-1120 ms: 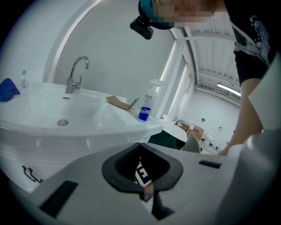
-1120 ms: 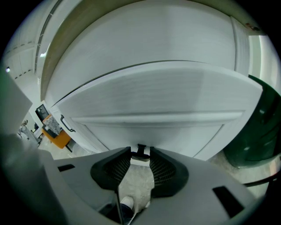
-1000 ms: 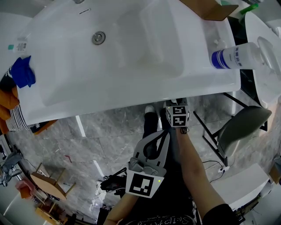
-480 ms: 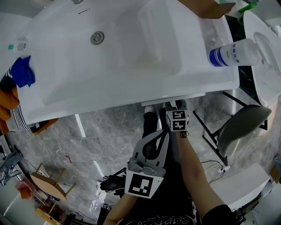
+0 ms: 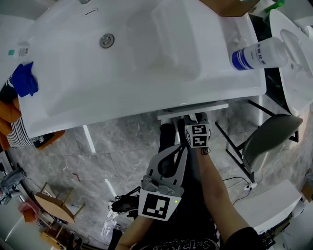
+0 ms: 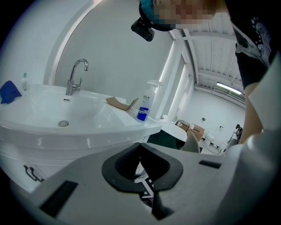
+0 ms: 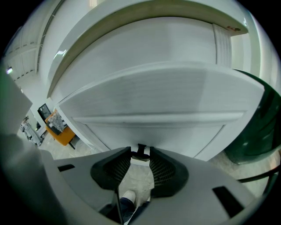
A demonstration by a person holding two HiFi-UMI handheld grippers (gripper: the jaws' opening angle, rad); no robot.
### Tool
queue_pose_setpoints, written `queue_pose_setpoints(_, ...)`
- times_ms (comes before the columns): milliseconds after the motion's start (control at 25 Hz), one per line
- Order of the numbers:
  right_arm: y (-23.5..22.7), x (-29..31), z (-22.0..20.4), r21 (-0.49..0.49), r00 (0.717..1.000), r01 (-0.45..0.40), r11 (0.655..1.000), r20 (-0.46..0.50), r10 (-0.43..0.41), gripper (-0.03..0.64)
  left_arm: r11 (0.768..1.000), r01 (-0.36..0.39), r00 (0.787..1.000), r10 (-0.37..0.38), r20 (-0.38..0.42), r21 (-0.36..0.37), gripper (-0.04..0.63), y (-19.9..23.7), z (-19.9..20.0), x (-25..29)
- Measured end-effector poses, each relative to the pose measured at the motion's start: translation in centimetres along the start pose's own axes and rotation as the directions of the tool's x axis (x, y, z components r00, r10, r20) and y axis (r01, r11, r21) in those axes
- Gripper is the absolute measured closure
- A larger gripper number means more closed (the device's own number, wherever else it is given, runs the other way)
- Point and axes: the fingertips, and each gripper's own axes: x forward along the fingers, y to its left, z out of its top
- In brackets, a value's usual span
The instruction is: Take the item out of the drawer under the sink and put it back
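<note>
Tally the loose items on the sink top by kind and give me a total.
Bottles: 2, the pump bottle and the small green-capped bottle
Blue cloth: 1
Cardboard piece: 1
Total: 4

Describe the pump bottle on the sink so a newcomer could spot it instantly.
Find the wide white sink. On its right-hand rim, beside a brown cardboard piece, stands a pale bottle. Its pump top and blue label set it apart.
</note>
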Motion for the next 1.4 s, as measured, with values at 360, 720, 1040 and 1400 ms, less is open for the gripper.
queue_pose_setpoints(360,0.1,-0.2,-0.1,0.012,1.0,0.003,1.0,0.015,-0.003,0.474,1.0,0.0,1.0,0.0,-0.004,-0.009,0.591,-0.4,-0.6,-0.5)
queue_pose_setpoints(720,0.2,-0.8,-0.8,0.016,1.0,-0.001,1.0,0.028,0.001,0.476,1.0,-0.001,1.0,0.001,-0.007,-0.017,0.591,-0.6,-0.8,-0.5)
queue_pose_setpoints(1040,0.5,-1.8,-2.0,0.029,1.0,-0.003,1.0,0.028,0.002,0.476,1.0,0.014,1.0,-0.014,-0.018,-0.005,0.591,-0.9,-1.0,-0.3)
queue_pose_setpoints(1400,0.7,-3.5,-3.6,0.057,0.999,0.001,0.998,0.037,-0.003,0.485,1.0,0.002,1.0,-0.002,-0.009,-0.029,0.591,-1.0,-0.9,-0.1)
